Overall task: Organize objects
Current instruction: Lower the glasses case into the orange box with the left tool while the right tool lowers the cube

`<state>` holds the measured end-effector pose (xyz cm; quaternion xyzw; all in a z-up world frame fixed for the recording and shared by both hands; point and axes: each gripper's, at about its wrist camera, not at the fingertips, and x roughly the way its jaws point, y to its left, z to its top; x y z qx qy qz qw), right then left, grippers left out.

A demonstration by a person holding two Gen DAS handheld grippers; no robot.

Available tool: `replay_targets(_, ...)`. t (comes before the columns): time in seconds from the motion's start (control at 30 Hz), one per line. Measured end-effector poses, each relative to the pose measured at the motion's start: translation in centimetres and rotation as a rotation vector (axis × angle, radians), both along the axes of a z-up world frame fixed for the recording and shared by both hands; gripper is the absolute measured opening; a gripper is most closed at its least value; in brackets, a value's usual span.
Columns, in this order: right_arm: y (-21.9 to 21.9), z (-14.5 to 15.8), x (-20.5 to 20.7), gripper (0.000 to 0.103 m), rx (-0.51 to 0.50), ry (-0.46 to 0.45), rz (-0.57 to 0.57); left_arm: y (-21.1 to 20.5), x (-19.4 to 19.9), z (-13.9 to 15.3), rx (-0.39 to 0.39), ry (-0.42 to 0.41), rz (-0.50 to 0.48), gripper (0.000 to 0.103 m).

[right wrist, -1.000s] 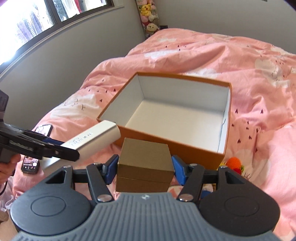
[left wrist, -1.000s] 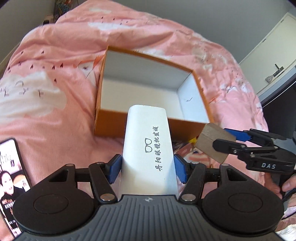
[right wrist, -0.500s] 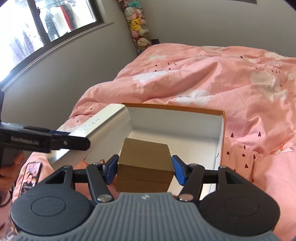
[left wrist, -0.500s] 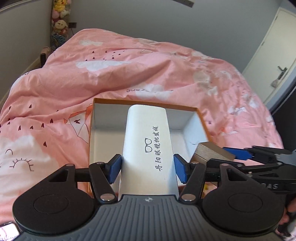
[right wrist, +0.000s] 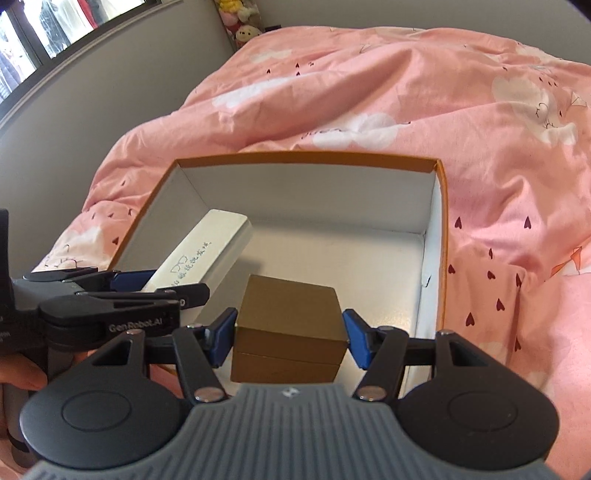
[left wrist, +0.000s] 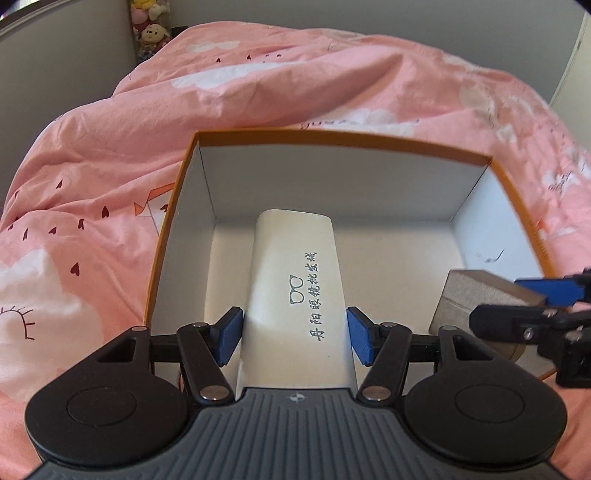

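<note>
**Mia:** What is the biggest thing here?

**Ben:** The bed. A pink blanket (left wrist: pixel 295 92) with clouds and little hearts covers it. Some soft toys (left wrist: pixel 151 29) sit in the far corner by the wall.

**Mia:** And on the blanket?

**Ben:** A big orange box (left wrist: pixel 166 236) with white walls inside. It has no lid on. Its floor looks bare.

**Mia:** What goes in it?

**Ben:** Two things. The left gripper (left wrist: pixel 295 332) squeezes a long white case (left wrist: pixel 295 266) with a glasses drawing on it. The blue pads press on both its sides. The case points down into the left part of the box.

**Mia:** And the other one?

**Ben:** The right gripper (right wrist: pixel 290 334) is clamped on a small brown box (right wrist: pixel 291 314). It hangs over the near right part of the big box. I can't tell if either thing touches the floor yet.

**Mia:** How do they do this well?

**Ben:** I think each hand should go down slowly until its thing rests flat on the white floor. Then the pads let go. The white case should stay close to the left wall, and the brown box close to the right wall, so they don't bump. The two grippers are near each other, so they should not drift together.
</note>
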<state>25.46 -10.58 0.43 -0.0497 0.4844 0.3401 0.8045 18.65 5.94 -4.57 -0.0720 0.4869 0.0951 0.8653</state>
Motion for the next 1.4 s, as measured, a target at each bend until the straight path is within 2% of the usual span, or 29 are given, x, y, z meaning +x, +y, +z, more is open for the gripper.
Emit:
replay_targets(0.17,1.3,-0.9,0.6,0.063,-0.03,0.02,0.019,-0.6,0.1,-0.6,0.047,0.045,-0.037,0.07)
replay_targets(0.37,2.5,-1.6,1.0,0.063,-0.073,0.017,0.03,0.1,1.0,-1.2,0.009,0.107,-0.038,0.07)
replay_targets(0.6,3.1,-2.4,1.4,0.063,-0.103,0.026,0.038,0.4,1.2,-1.3,-0.013,0.124,-0.047,0.071)
replay_targets(0.83,3.4,-2.8,1.7,0.063,-0.114,0.03,0.037,0.3,1.1,-1.3,-0.008,0.115,-0.069,0.071)
replay_targets(1.03,3.5,-2.9,2.2,0.063,-0.124,0.04,0.036,-0.6,0.8,-1.0,0.036,0.104,-0.149,0.079)
replay_targets(1.07,3.5,-3.0,2.3,0.063,-0.126,0.042,0.035,-0.5,0.8,-0.8,0.029,0.096,-0.148,0.081)
replay_targets(1.1,3.5,-3.0,2.4,0.063,-0.128,0.045,0.034,-0.4,0.8,-0.7,0.03,0.095,-0.138,0.087)
replay_targets(1.17,3.6,-3.1,2.6,0.063,-0.128,0.049,0.033,0.0,0.8,-0.3,0.039,0.062,-0.116,0.087)
replay_targets(1.23,3.6,-3.1,2.7,0.063,-0.126,0.05,0.035,0.7,1.2,0.1,0.027,0.057,-0.089,0.086)
replay_targets(1.33,3.7,-3.1,2.9,0.063,-0.125,0.049,0.04,1.6,1.8,0.5,-0.032,0.026,-0.084,0.084)
replay_targets(1.4,3.9,-3.1,3.1,0.063,-0.126,0.048,0.041,1.5,2.4,0.6,-0.028,0.017,-0.094,0.084)
